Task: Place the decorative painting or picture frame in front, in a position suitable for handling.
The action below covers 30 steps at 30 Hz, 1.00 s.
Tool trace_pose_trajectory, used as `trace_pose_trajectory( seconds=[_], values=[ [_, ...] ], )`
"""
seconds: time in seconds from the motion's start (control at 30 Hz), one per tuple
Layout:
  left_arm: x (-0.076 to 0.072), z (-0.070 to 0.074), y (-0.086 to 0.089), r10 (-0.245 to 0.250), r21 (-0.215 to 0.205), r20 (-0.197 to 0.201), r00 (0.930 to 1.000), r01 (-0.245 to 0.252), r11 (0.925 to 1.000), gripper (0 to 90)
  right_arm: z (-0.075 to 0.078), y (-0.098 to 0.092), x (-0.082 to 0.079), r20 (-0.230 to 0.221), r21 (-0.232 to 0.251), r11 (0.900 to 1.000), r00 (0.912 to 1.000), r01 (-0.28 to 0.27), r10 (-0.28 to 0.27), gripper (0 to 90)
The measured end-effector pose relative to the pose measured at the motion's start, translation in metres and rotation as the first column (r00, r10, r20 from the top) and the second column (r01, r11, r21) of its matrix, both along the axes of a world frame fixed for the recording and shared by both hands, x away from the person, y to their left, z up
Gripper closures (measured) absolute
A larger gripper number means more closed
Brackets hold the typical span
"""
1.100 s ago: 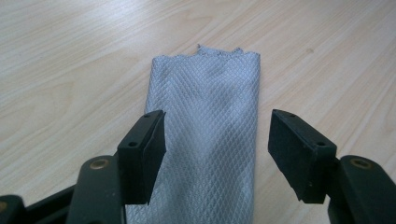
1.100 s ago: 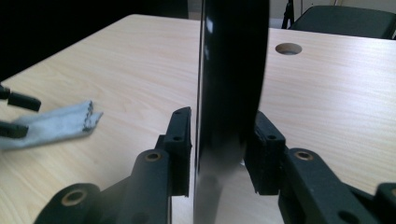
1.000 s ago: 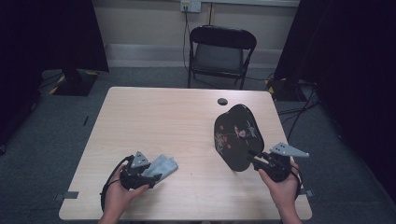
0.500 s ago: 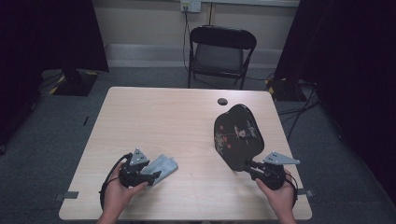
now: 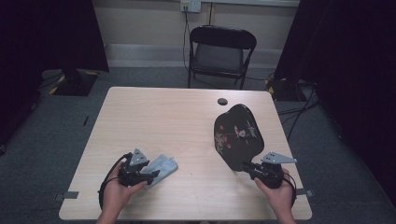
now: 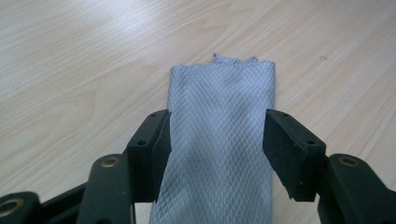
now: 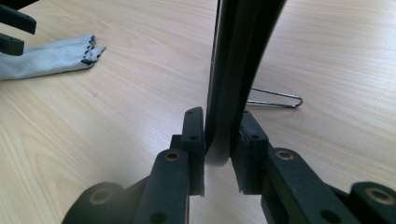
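Grey cloth: a folded strip of diamond-weave fabric lies flat at the lower left of the high view, on the table; its long axis runs from lower left to upper right there, the free frayed end toward the upper right.
Cloth in left gripper view: the strip runs straight up the middle of the frame, its ragged end toward the top.
Left gripper: the left gripper has the strip between its jaws; they have just been closing. The left jaw looks to touch the strip's edge, a thin gap shows at the right jaw, so no clench yet.
Black paddle-shaped board: a glossy black board with red and white print sits right of centre in the high view, long axis running from lower right to upper left, broad rounded end toward the top, narrow end toward the bottom.
Board in right gripper view: it stands on edge, rising from the jaws to the top of the frame.
Right gripper: the right gripper has just been closing on the board's narrow lower end; both pads look pressed to its faces, grasping it.
Wire loop: a thin metal loop lies on the table just right of the board.
Small dark disc: it rests beyond the board, toward the upper edge of the table.
Chair: a black folding chair stands behind the table.
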<state>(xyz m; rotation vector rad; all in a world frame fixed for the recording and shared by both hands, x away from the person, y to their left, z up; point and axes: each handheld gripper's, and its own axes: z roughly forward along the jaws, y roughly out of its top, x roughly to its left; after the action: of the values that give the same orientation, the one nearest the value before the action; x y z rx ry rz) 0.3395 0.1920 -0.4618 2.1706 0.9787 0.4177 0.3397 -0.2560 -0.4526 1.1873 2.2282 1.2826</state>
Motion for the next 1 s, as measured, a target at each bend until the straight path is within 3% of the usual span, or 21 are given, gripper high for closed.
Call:
trace_pose_trajectory(
  seconds=[0.17,0.3,0.47,0.57,0.87,1.0],
  values=[
    [-0.001,0.0,0.004,0.019,-0.02,-0.036,0.9992,-0.019,0.9996,43.2,0.003,0.002,0.0,0.004,-0.016,1.0,1.0,0.007,-0.007,77.7],
    [0.001,-0.005,0.005,0.005,-0.016,-0.062,0.998,-0.006,0.9998,42.8,0.003,0.0,0.002,-0.016,0.004,1.0,0.9998,0.013,-0.013,78.9],
    [0.002,-0.011,0.005,-0.012,-0.002,-0.07,0.9975,0.012,0.9999,43.1,0.004,0.0,0.001,-0.023,-0.002,1.0,0.9997,0.011,-0.011,78.8],
    [-0.002,-0.017,0.002,-0.022,0.043,-0.077,0.9968,0.026,0.9987,43.2,0.004,0.0,0.001,-0.026,-0.002,1.0,0.9996,0.011,-0.011,78.8],
    [-0.003,-0.018,0.004,-0.001,0.054,-0.071,0.9975,0.005,0.9985,40.4,0.004,0.0,0.001,-0.025,-0.011,1.0,0.9997,0.005,-0.005,78.7],
    [-0.002,-0.02,0.006,0.016,0.043,-0.078,0.9968,-0.012,0.999,37.9,0.003,-0.001,0.001,-0.026,0.009,1.0,0.9996,0.012,-0.012,78.9]
  ],
)
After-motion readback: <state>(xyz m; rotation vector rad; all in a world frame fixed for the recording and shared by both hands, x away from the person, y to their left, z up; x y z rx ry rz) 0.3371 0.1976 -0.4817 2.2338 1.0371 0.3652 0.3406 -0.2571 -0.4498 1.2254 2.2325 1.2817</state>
